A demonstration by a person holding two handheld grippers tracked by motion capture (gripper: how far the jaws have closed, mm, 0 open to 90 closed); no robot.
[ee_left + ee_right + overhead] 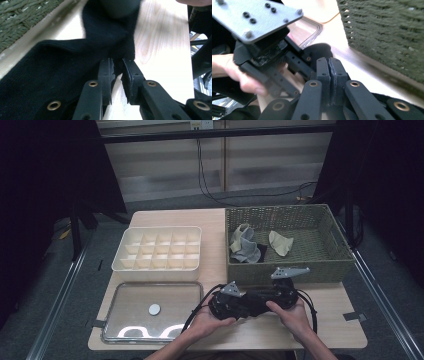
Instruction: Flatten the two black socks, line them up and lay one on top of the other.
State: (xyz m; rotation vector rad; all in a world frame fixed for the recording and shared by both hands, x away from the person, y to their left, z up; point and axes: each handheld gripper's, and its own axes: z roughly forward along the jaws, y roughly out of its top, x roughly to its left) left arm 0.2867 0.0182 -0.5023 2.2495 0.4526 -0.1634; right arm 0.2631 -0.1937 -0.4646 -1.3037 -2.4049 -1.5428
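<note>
Hands (250, 317), pale wooden table (330, 320), dark room

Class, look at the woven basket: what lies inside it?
Inside the woven basket lie a grey sock, a beige sock and some black fabric, partly covered by the grey sock.

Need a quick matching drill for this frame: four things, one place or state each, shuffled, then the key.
Things:
1. black sock
2. white round disc
3. grey cloth
4. divided white organiser

Places or states:
A. in the woven basket
B. on the clear tray
C. on the table between both grippers
D. compartments empty

Pairs: 1-C, 2-B, 3-A, 4-D
</note>
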